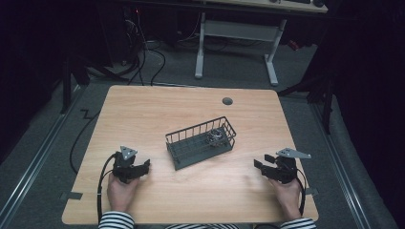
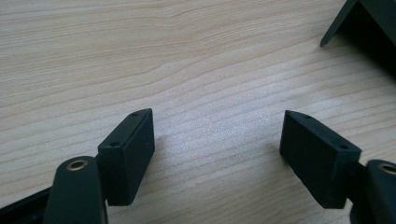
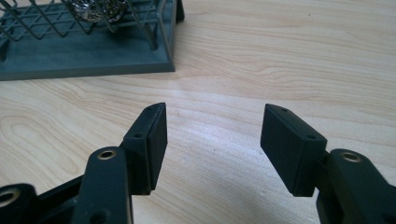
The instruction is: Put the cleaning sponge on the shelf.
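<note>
Both the left gripper [image 1: 145, 168] and the right gripper [image 1: 260, 161] rest low over the wooden table [image 1: 143, 109] with jaws apart and empty, flanking the grey wire basket [image 1: 200, 142], which holds a crumpled metallic scourer [image 1: 216, 136].

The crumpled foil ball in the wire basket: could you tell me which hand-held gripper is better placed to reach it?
Probably the right hand-held gripper: the foil ball lies at the wire basket's right end, and its open jaws point that way.
</note>
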Demonstrator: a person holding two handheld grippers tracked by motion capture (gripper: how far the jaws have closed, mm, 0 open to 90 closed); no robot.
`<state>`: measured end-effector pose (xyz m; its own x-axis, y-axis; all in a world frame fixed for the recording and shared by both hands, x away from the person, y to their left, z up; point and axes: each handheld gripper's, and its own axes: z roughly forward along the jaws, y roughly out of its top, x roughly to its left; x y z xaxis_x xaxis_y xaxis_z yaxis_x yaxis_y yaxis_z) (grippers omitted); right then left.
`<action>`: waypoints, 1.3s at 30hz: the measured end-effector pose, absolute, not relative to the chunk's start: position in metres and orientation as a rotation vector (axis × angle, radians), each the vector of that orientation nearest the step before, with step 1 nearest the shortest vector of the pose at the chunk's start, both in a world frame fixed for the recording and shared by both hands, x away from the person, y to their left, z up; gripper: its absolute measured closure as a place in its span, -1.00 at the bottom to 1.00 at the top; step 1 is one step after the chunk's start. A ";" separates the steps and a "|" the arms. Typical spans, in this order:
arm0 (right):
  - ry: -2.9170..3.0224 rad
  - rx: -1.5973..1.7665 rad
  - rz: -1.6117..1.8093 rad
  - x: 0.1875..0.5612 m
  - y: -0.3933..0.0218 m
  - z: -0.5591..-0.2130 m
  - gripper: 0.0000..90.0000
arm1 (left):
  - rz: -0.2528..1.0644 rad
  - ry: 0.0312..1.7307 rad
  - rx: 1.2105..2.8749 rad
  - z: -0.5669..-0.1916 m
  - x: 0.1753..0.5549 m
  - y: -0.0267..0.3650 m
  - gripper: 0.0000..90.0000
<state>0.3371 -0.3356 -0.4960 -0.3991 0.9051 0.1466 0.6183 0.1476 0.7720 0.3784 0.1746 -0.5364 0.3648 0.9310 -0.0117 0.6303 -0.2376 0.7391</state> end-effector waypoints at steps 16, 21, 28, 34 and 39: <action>2.069 1.459 1.021 0.346 -0.330 -0.512 -0.09 | 0.582 1.350 1.966 -0.536 0.378 0.175 -0.40; 2.075 1.453 0.997 0.348 -0.328 -0.516 -0.10 | 0.582 1.349 1.966 -0.536 0.378 0.175 -0.40; 2.083 1.463 0.972 0.350 -0.326 -0.522 -0.09 | 0.582 1.350 1.966 -0.536 0.378 0.175 -0.40; 2.086 1.466 0.970 0.351 -0.325 -0.524 -0.11 | 0.582 1.350 1.966 -0.536 0.378 0.175 -0.40; 2.098 1.459 0.940 0.351 -0.324 -0.525 -0.11 | 0.582 1.350 1.966 -0.536 0.378 0.175 -0.40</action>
<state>0.3514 -0.3243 -0.5251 -0.3641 0.9305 0.0408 0.6500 0.2225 0.7266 0.3783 0.1745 -0.5364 0.3643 0.9312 -0.0121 0.6304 -0.2370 0.7392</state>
